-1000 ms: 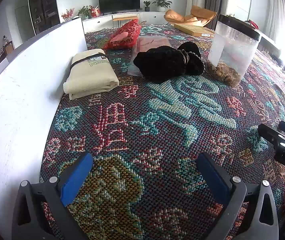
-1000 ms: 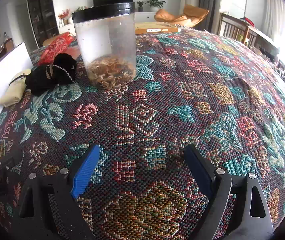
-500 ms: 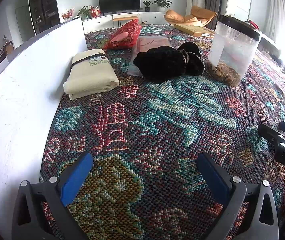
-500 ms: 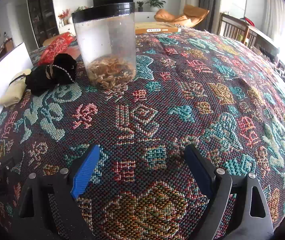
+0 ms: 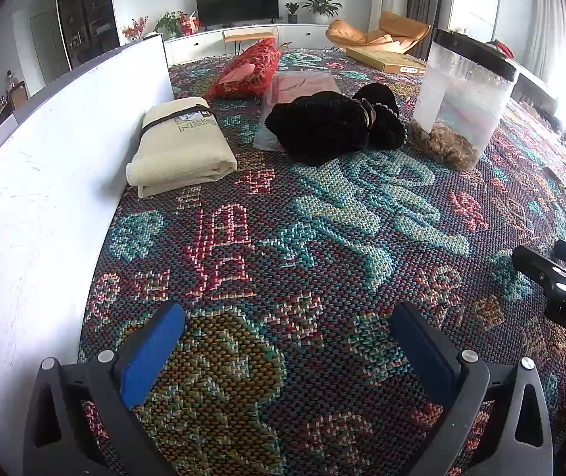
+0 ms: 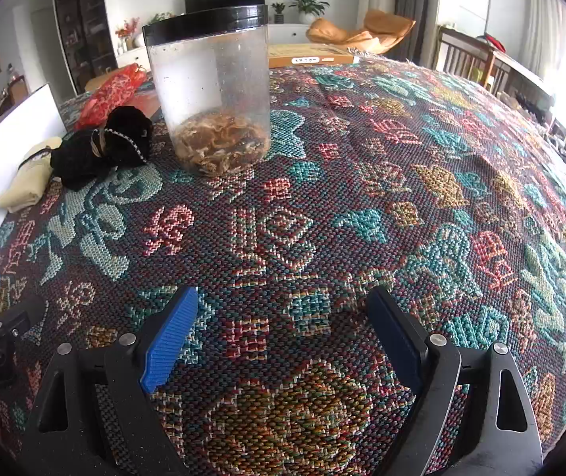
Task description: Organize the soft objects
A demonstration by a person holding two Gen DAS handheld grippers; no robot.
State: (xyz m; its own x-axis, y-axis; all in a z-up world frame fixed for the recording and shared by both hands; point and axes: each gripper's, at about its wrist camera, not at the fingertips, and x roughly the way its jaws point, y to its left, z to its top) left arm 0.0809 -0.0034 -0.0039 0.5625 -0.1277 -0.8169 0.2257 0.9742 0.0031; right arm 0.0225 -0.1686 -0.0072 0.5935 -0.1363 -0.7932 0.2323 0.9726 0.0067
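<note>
Left claw [image 5: 287, 341]: released, nothing between its blue pads, over the patterned bench cloth [image 5: 322, 246].
Right claw [image 6: 283, 325]: released, gripping nothing, over the same cloth.
Cream folded towel [image 5: 180, 150]: against the white board [image 5: 45, 166].
Black soft bundle [image 5: 330, 127]: mid-bench, just beside the clear jar [image 5: 461, 99].
Red bag [image 5: 251, 69]: farther back.

Right hand-held gripper [image 6: 283, 317] seen with jaws wide apart above patterned woven cloth [image 6: 402, 182], nothing between blue pads. Clear jar [image 6: 211, 91] with black lid stood upright on cloth, brownish contents at bottom. Black fuzzy bundle [image 6: 100, 146] laid just left of jar; cream folded cloth [image 6: 29, 182] beside it, against white board [image 6: 1, 146].
</note>
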